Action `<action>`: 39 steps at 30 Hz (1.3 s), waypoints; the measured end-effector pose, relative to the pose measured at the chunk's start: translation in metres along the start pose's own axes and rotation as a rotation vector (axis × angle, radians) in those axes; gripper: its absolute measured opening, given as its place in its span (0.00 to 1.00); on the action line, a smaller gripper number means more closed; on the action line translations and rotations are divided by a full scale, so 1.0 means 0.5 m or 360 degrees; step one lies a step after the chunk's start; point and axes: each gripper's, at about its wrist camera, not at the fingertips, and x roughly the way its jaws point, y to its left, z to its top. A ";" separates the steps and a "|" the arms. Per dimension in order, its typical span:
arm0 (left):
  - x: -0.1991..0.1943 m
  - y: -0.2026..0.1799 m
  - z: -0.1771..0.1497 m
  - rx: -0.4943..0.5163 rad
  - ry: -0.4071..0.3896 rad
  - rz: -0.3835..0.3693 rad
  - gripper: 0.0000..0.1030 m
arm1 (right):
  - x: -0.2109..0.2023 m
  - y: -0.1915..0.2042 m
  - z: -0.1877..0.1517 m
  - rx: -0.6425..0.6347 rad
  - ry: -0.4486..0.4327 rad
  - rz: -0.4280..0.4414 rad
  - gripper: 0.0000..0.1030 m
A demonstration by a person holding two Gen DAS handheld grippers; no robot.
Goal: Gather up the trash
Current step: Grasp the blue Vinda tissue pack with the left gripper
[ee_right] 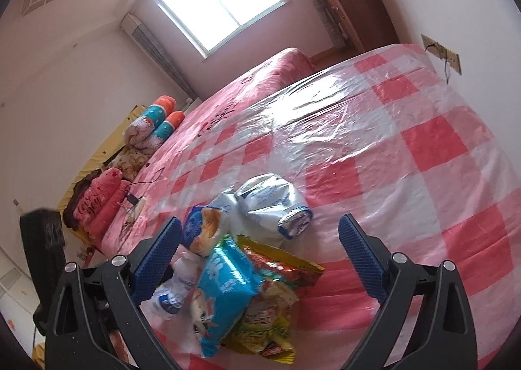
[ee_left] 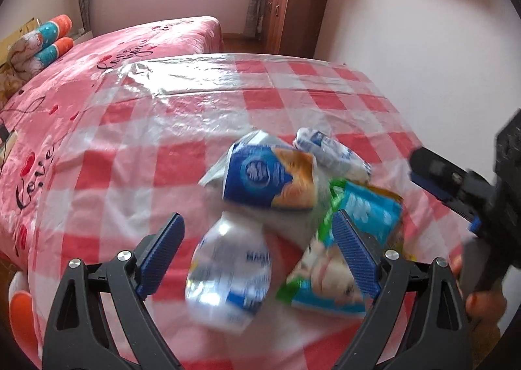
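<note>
Jaws of my left gripper (ee_left: 259, 251) and right gripper (ee_right: 260, 254) gape, ribbed blue pads bare. Between them, crinkled glossy wrappers (ee_right: 228, 288) and a crushed clear bottle (ee_left: 228, 275) heap on the bench's slick checked plastic cloth (ee_right: 407, 148).

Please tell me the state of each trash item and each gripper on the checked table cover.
left gripper: open, over the pile
right gripper: open, holds nothing
clear plastic bottle: crushed, lying down
dark blue snack bag: crumpled
light blue wrapper: lying on other wrappers
white-blue bag: crumpled
</note>
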 end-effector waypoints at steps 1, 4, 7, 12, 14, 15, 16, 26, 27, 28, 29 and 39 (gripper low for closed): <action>0.008 0.000 0.005 -0.0012 0.0010 0.0000 0.90 | -0.001 -0.004 0.002 0.0005 -0.0006 -0.0005 0.93; 0.041 -0.001 0.024 -0.0090 0.0053 -0.0023 0.90 | -0.006 -0.022 0.006 0.0041 -0.0024 -0.0007 0.93; 0.061 -0.003 0.033 -0.0081 0.0058 0.0001 0.90 | -0.006 -0.033 0.008 0.0059 -0.0023 -0.0007 0.93; 0.083 -0.008 0.045 -0.0056 0.0066 -0.0002 0.90 | -0.006 -0.035 0.008 0.0059 -0.0010 0.0010 0.93; 0.092 -0.014 0.047 -0.0017 0.0080 -0.0006 0.90 | -0.003 -0.034 0.009 0.0057 -0.0001 0.0015 0.93; 0.098 -0.017 0.047 0.0005 0.0092 -0.0001 0.90 | -0.002 -0.034 0.008 0.0057 0.0003 0.0021 0.93; 0.103 -0.018 0.048 0.0022 0.0100 0.0012 0.90 | -0.001 -0.034 0.008 0.0057 0.0006 0.0024 0.93; 0.122 -0.013 0.053 0.0044 0.0083 0.0078 0.83 | 0.010 -0.026 0.005 0.0029 0.0044 0.0046 0.93; 0.120 -0.013 0.053 0.0048 0.0072 0.0087 0.81 | 0.012 -0.024 0.004 0.0022 0.0050 0.0047 0.93; 0.119 -0.014 0.054 0.0050 0.0066 0.0093 0.78 | 0.014 -0.022 0.003 0.0013 0.0058 0.0047 0.93; 0.118 -0.013 0.054 0.0048 0.0062 0.0095 0.76 | 0.017 -0.020 0.001 0.0003 0.0069 0.0046 0.93; 0.104 0.000 0.047 0.0030 0.0033 0.0090 0.65 | 0.044 -0.001 -0.014 -0.0074 0.0180 0.0027 0.93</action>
